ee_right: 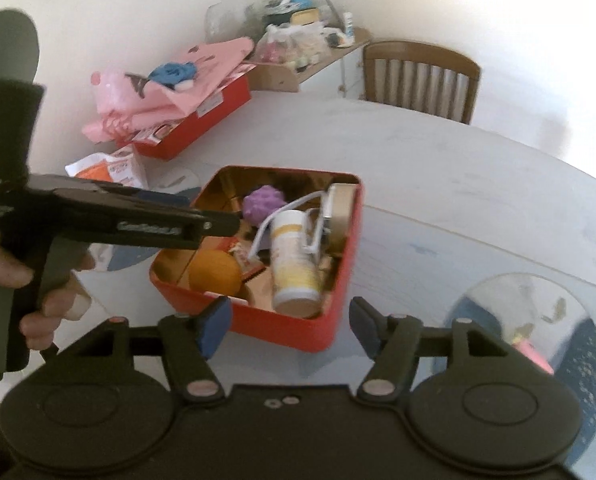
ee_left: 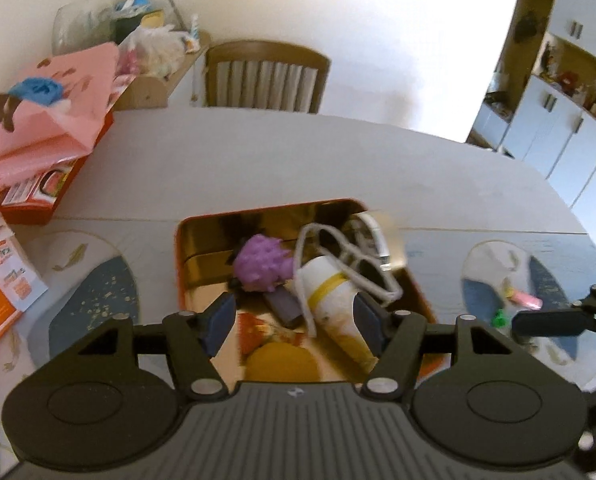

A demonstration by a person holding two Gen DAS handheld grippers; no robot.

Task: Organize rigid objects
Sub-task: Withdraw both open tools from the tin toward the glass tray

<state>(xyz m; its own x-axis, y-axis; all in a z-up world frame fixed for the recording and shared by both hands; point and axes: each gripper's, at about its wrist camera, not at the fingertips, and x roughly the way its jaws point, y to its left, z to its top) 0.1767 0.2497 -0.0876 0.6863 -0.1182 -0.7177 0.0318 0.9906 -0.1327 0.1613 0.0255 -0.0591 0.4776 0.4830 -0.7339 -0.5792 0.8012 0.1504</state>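
Observation:
A red tin (ee_left: 180,264) with a gold inside stands on the grey table. It holds a purple spiky ball (ee_left: 260,264), a white tube with a yellow band (ee_left: 330,292), white-framed sunglasses (ee_left: 368,270), an orange ball (ee_left: 282,360) and a round gold box (ee_right: 340,208). My left gripper (ee_left: 294,320) hangs open over the tin, its pads clear of the tube below them. My right gripper (ee_right: 290,328) is open and holds nothing, just in front of the red tin's (ee_right: 348,264) near wall. The right wrist view also shows the tube (ee_right: 294,256), the purple ball (ee_right: 264,202) and the orange ball (ee_right: 214,272).
A red box (ee_right: 218,116) under pink paper (ee_left: 46,120) sits at the table's far left, with an orange leaflet (ee_left: 2,292) nearby. Blue-patterned placemats (ee_left: 94,304) flank the tin; the right one carries small pink and green bits (ee_left: 526,300). A wooden chair (ee_left: 266,76) stands behind the table. A hand (ee_right: 38,300) holds the left gripper.

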